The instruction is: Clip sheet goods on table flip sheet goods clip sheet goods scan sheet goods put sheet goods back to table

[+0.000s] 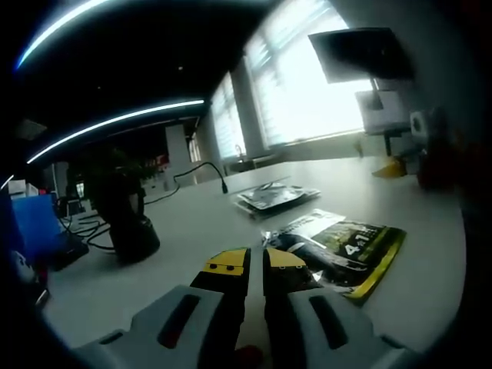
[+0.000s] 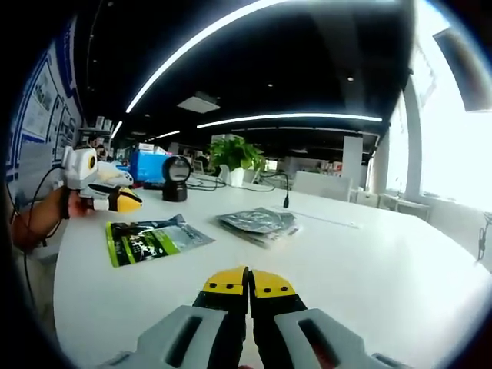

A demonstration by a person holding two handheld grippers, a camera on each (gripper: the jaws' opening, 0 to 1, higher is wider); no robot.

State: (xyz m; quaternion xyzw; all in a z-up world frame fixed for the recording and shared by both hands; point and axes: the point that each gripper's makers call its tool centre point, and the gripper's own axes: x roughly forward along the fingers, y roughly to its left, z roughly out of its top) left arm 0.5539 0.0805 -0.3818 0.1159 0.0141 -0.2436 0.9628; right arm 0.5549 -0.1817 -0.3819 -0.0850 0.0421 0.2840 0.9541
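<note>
In the left gripper view, the left hand-held gripper point(image 1: 256, 261) rises from 6 o'clock with its yellow-tipped jaws pressed together on nothing. Just beyond the tips, toward 2 o'clock, the green sheet goods pouch point(image 1: 346, 250) lies flat on the white table point(image 1: 200, 223). A grey stack of pouches point(image 1: 273, 196) sits farther off at 12 o'clock, and the black scanner point(image 1: 127, 211) stands at 9 o'clock with cables trailing behind it.

In the right gripper view, the right hand-held gripper point(image 2: 248, 286) is likewise closed and empty, low over the table. The green pouch lies at 10 o'clock, the grey stack at 12 o'clock, and the left gripper hovers at 9 o'clock near the pouch's far edge.

The main risk, as I judge it, is the pickup: the pouch looks thin, glossy and flush with the table, so jaws coming in from above could skid it away or pinch only air. A shallow bite on one corner may let it slip during the flip. The scanner's cables could also snag a sweeping hand.

No open containers show; what the pouches hold cannot be told.
</note>
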